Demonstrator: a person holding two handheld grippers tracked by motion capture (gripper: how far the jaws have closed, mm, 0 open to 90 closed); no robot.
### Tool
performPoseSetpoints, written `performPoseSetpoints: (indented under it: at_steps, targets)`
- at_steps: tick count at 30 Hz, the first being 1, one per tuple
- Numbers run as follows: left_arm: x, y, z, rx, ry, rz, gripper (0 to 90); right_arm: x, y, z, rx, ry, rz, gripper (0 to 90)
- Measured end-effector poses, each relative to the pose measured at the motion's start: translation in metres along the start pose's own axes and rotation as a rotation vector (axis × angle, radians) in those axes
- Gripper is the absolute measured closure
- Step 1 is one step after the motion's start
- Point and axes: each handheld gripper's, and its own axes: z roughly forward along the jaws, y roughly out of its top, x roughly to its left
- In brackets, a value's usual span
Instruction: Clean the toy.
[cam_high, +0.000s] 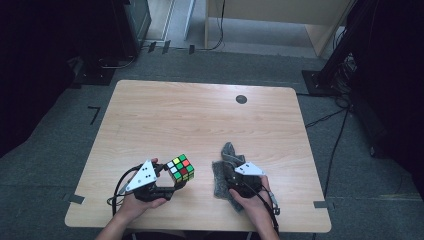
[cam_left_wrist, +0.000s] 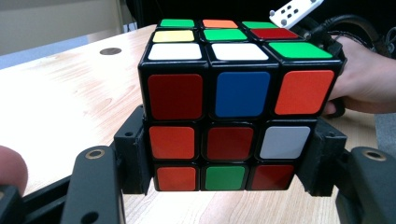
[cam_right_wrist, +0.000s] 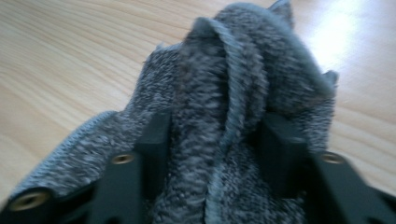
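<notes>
Puzzle cube and cloth side by side at the lower edge of the tabletop

In the high view, the Rubik's cube sits lower left of centre, clamped in the left tool; the cloth lies bunched just right of it, lower centre, between the right tool's jaws. A round cable hole lies far behind, upper right.

Both my forearms come in from the near edge of the table. My left hand grips the left claw, which points up and to the right with its grey three-cornered plate on top, and its black jaws are clamped against two opposite sides of the multicoloured puzzle cube. My right hand holds the right claw tipped down, jaws pinching a bunched fold of the grey knitted cloth.
</notes>
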Motion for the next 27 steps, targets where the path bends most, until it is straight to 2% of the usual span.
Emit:
performPoseSetpoints:
  at_steps: [1,2,3,5,6,8,9,11,13,15,16,18,19,21,23,24,27]
  targets:
    - [0.0,0.0,0.001,0.004,0.004,0.002,34.2,0.0,0.0,0.0,0.0,-0.015,-0.01,65.6]
    - [0.0,-0.001,0.001,0.007,0.006,0.004,34.2,-0.001,0.001,-0.002,0.007,-0.007,0.004,74.0]
    - [-0.001,-0.001,0.002,0.015,0.008,0.006,34.2,-0.002,0.002,-0.003,0.013,0.006,0.017,76.4]
    - [-0.002,-0.002,0.005,0.039,0.008,0.019,34.1,-0.005,0.005,-0.01,-0.006,0.056,0.077,78.4]
    - [-0.003,-0.002,0.006,0.049,0.014,0.034,34.0,-0.005,0.008,-0.017,-0.054,0.098,0.108,78.5]
    - [-0.008,-0.004,0.009,0.077,0.032,0.075,34.0,0.0,0.016,-0.033,-0.137,0.147,0.127,78.4]
    - [-0.009,-0.004,0.011,0.09,0.039,0.09,33.9,0.005,0.022,-0.044,-0.195,0.176,0.117,78.4]
    - [-0.013,-0.003,0.015,0.107,0.042,0.096,33.9,0.019,0.034,-0.067,-0.307,0.237,0.083,78.2]
    - [-0.017,-0.003,0.018,0.116,0.04,0.109,34.0,0.035,0.045,-0.085,-0.371,0.31,0.046,78.1]
    - [-0.023,-0.002,0.021,0.126,0.036,0.135,34.0,0.052,0.051,-0.095,-0.399,0.348,0.018,78.0]
    - [-0.025,-0.001,0.022,0.127,0.035,0.147,34.0,0.06,0.053,-0.096,-0.399,0.396,0.026,78.0]
    - [-0.031,0.0,0.024,0.129,0.029,0.169,34.1,0.07,0.053,-0.093,-0.381,0.466,0.034,77.9]
    - [-0.034,0.0,0.024,0.124,0.022,0.175,34.1,0.075,0.053,-0.089,-0.364,0.486,0.037,77.7]
    - [-0.039,0.002,0.023,0.117,0.025,0.194,34.1,0.08,0.05,-0.082,-0.346,0.477,0.034,77.4]
    - [-0.039,0.002,0.022,0.115,0.028,0.208,34.2,0.077,0.047,-0.078,-0.349,0.463,0.052,77.4]
    - [-0.039,0.002,0.02,0.104,0.018,0.206,34.2,0.074,0.047,-0.077,-0.346,0.433,0.052,77.4]
    - [-0.036,0.004,0.018,0.09,0.013,0.204,34.2,0.06,0.046,-0.076,-0.325,0.272,0.025,77.3]
